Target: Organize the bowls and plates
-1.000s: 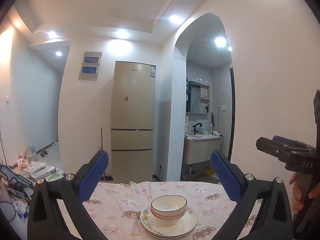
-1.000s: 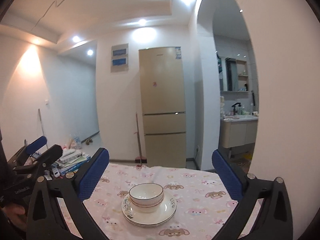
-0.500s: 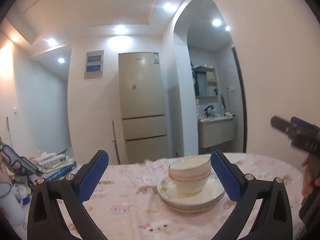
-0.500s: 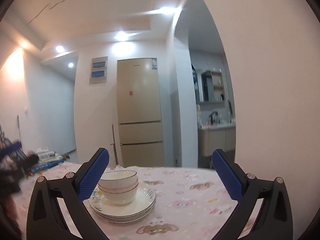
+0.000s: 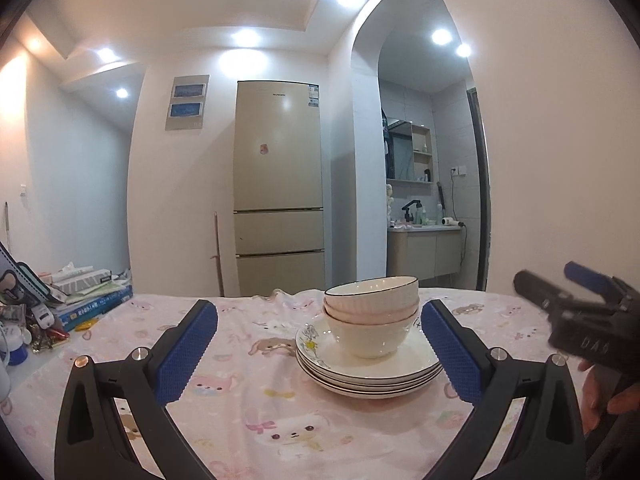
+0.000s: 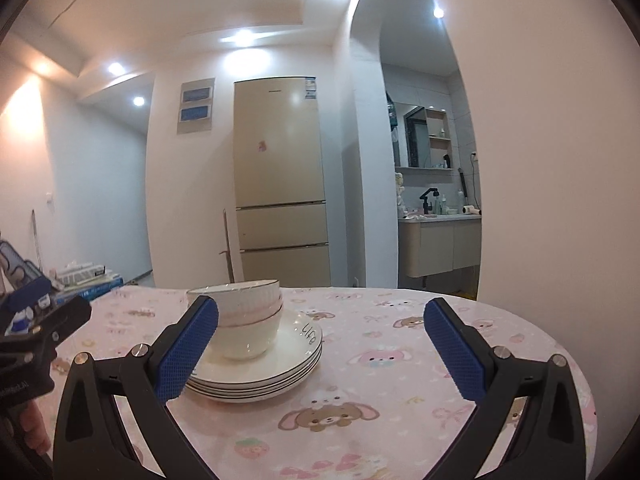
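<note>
Bowls (image 5: 371, 322) stacked on plates (image 5: 370, 372) mid-table | both hand-held grippers (image 5: 318, 350) (image 6: 320, 350) wide open, empty

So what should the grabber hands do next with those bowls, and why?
Probably ease the left gripper forward around the nested bowls. Both grippers are open and empty, and the bowls sit atop the stack of plates, so they likely have to come off first.

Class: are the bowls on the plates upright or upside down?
Upright: both nested bowls show open rims facing up atop the plate stack.
</note>
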Available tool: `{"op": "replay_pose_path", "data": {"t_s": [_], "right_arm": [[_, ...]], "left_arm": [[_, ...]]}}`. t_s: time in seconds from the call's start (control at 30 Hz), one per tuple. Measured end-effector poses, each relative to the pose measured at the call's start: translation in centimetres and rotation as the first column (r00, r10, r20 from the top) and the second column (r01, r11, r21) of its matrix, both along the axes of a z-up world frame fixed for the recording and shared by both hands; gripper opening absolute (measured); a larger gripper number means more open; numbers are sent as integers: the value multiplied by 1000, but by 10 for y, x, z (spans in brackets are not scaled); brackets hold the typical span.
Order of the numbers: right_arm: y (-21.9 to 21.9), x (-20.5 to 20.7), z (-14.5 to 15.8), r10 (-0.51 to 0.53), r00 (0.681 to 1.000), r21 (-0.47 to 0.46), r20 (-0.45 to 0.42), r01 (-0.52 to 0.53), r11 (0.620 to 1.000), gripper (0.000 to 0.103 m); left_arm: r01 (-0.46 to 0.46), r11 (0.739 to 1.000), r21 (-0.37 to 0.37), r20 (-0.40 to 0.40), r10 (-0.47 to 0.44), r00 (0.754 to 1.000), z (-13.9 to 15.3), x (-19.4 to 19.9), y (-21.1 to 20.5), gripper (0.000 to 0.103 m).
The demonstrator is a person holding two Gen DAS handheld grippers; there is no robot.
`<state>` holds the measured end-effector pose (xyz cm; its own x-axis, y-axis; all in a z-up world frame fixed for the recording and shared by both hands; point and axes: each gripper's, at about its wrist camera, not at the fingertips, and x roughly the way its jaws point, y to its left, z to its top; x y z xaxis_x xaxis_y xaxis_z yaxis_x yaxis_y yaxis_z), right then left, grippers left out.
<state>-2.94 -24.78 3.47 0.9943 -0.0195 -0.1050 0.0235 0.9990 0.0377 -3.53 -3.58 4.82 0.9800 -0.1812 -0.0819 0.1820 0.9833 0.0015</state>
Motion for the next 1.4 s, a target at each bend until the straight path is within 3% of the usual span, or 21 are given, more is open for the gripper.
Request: {"op": "replay_pose_path", "data": {"t_s": [0.07, 0.2, 0.27, 0.33, 0.5, 0.63, 1.4], "right_arm": [[2, 5, -2, 1, 999, -18, -33, -1, 1000, 103], [11, 27, -12, -9, 989, -75, -150, -2, 997, 103], [9, 36, -18, 9, 978, -50, -206, -20, 999, 103], [3, 37, -20, -40, 978, -37, -206, 33, 999, 103], [1, 37, -22, -63, 974, -45, -216, 55, 997, 103], [0, 34, -21, -64, 977, -40, -203, 57, 998, 103], [3, 36, -20, -46, 976, -43, -214, 38, 998, 103]], "left_arm": [[-17, 1000, -1, -21, 17, 1000, 0, 5, 2, 103], [-49, 997, 60, -134, 56, 989, -8, 27, -7, 103], [-82, 995, 51, -176, 90, 980, -14, 36, -2, 103], [-120, 993, 2, -227, 117, 967, -19, 45, 11, 103], [-126, 991, 34, -208, 130, 969, -21, 42, 6, 103], [-129, 992, 9, -217, 128, 968, -22, 43, 12, 103], [-123, 992, 21, -214, 125, 969, -21, 43, 10, 103]]}}
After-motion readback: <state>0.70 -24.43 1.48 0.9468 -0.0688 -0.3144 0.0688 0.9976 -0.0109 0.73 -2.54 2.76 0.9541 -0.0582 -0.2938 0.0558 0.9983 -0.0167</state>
